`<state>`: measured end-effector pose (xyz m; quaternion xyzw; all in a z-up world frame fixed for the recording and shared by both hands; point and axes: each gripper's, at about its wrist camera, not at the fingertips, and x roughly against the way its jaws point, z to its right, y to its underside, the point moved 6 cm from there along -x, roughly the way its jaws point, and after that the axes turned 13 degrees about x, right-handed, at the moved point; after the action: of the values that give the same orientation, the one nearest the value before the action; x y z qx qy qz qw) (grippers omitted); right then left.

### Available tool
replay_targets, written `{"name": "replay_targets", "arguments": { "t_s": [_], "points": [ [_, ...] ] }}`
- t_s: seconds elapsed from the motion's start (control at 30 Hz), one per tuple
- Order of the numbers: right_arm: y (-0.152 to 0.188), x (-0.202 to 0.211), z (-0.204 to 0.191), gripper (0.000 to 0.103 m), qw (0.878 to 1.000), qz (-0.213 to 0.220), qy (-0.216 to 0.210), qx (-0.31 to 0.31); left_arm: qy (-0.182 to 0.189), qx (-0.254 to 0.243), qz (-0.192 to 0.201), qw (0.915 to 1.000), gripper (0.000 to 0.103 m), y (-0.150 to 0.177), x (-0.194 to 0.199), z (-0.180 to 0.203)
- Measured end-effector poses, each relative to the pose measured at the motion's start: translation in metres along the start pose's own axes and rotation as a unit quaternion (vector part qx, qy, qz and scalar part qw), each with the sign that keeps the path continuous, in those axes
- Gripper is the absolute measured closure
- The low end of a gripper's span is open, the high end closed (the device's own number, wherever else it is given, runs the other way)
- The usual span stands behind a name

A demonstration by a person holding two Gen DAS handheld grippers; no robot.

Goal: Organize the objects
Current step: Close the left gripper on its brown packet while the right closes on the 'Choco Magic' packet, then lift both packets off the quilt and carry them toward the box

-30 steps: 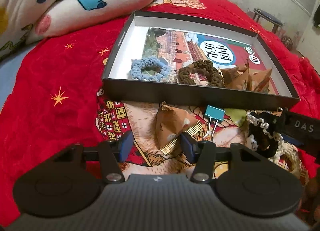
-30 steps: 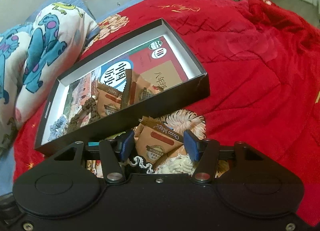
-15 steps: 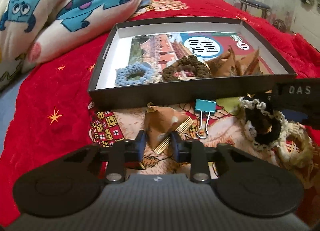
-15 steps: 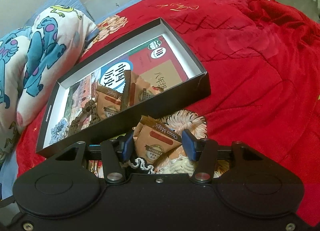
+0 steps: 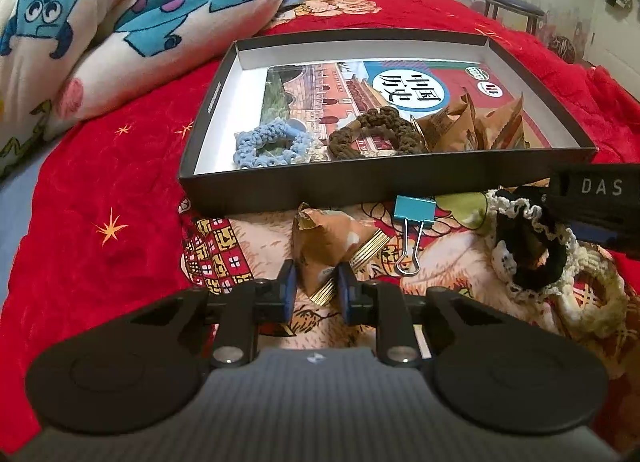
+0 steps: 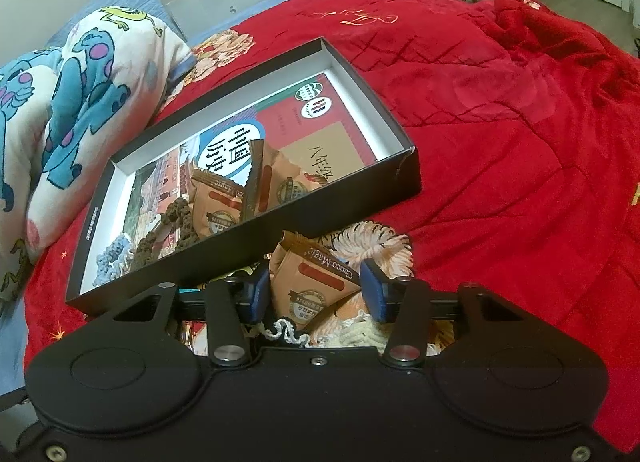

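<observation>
We work on a bed (image 5: 100, 190) spread with a red blanket; a cartoon-print quilt (image 5: 120, 22) is bunched at the far left, out of the way. In the middle lies an open black box (image 5: 360, 186), the place for everything we are tidying. A history book (image 5: 360, 90) lines its floor, and on it sit a blue scrunchie (image 5: 272, 144), a brown scrunchie (image 5: 376, 132) and several tan snack packets (image 5: 472, 126), each kind grouped with its own.

The things not yet sorted lie on the blanket just in front of the box's near wall, within easy reach of both hands. At the right a black lace-edged scrunchie (image 5: 528, 246) rests against a cream one (image 5: 596, 290). Left of them is a teal binder clip (image 5: 414, 210).

Our left tongs (image 5: 316, 290) have just been closing and now pinch the near corner of a tan snack packet (image 5: 332, 238), probably to carry it to its fellows. Our right tongs (image 6: 316, 294) have also been narrowing around a Choco Magic packet (image 6: 316, 282); it sits between the pads (image 6: 370, 282), but a gap shows on the right side, so we judge it not yet gripped.
</observation>
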<state>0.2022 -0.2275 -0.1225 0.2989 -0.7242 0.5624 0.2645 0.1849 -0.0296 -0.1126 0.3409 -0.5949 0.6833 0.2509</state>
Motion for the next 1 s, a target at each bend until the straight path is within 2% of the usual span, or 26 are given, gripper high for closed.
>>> {"name": "replay_targets", "arguments": {
  "t_s": [0.43, 0.87, 1.0],
  "points": [
    [0.003, 0.011, 0.004, 0.059, 1.000, 0.004, -0.004, -0.016, -0.005, 0.006, 0.007, 0.9999, 0.082, -0.002, 0.005, -0.003],
    [-0.004, 0.024, 0.001, 0.059, 0.999, 0.029, 0.028, 0.004, -0.011, 0.006, 0.022, 0.9997, 0.083, -0.001, 0.009, -0.004],
    [-0.007, 0.029, -0.003, 0.059, 0.998, 0.043, 0.043, 0.025, -0.008, 0.021, 0.016, 0.9996, 0.082, -0.003, 0.009, -0.008]
  ]
}}
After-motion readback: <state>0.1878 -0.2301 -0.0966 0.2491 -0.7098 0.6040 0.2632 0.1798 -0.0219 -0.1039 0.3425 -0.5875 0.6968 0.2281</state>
